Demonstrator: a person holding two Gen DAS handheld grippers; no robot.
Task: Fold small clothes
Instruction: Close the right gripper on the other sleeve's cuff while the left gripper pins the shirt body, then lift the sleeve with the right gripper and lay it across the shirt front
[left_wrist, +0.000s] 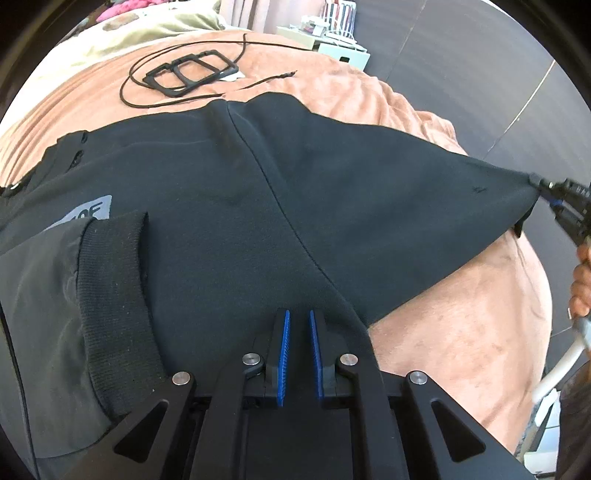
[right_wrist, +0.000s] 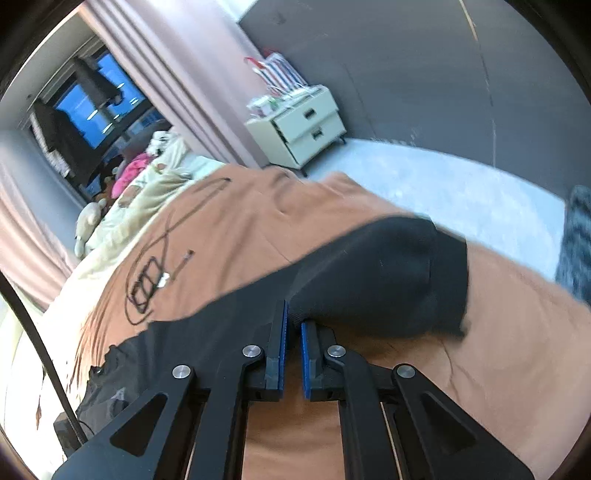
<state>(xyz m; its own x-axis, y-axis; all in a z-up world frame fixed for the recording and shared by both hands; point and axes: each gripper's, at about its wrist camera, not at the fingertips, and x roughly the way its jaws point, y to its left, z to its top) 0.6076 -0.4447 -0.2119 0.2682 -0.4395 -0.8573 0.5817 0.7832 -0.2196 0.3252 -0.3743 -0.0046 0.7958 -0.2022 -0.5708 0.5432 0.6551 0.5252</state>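
- At near left of the left wrist view: ribbed cuff (left_wrist: 114, 295) of a sleeve lies turned in over the body of the black garment (left_wrist: 229, 206); grey logo patch (left_wrist: 92, 212) partly covered by it. Judged: one sleeve fold done.
- Centre: garment lies spread on the orange blanket (left_wrist: 314, 79), seam running far to near. Left gripper (left_wrist: 298, 321) sits at the near hem, blue pads narrowly apart; cannot tell whether cloth is between them.
- Right: right gripper (left_wrist: 543, 186) pinches the garment's right corner, which is lifted and drawn taut. Right wrist view confirms it: right gripper (right_wrist: 293, 317) pressed onto a bunched black fold.
- Judged progress: early; right side not yet folded in, final folds left.
- Room: bare blanket near right; bed edge and floor (right_wrist: 443, 181) just beyond the lifted corner.
- Far left: black frames (left_wrist: 192, 72) and cable (left_wrist: 155, 98) lie near the far hem, apart from it.
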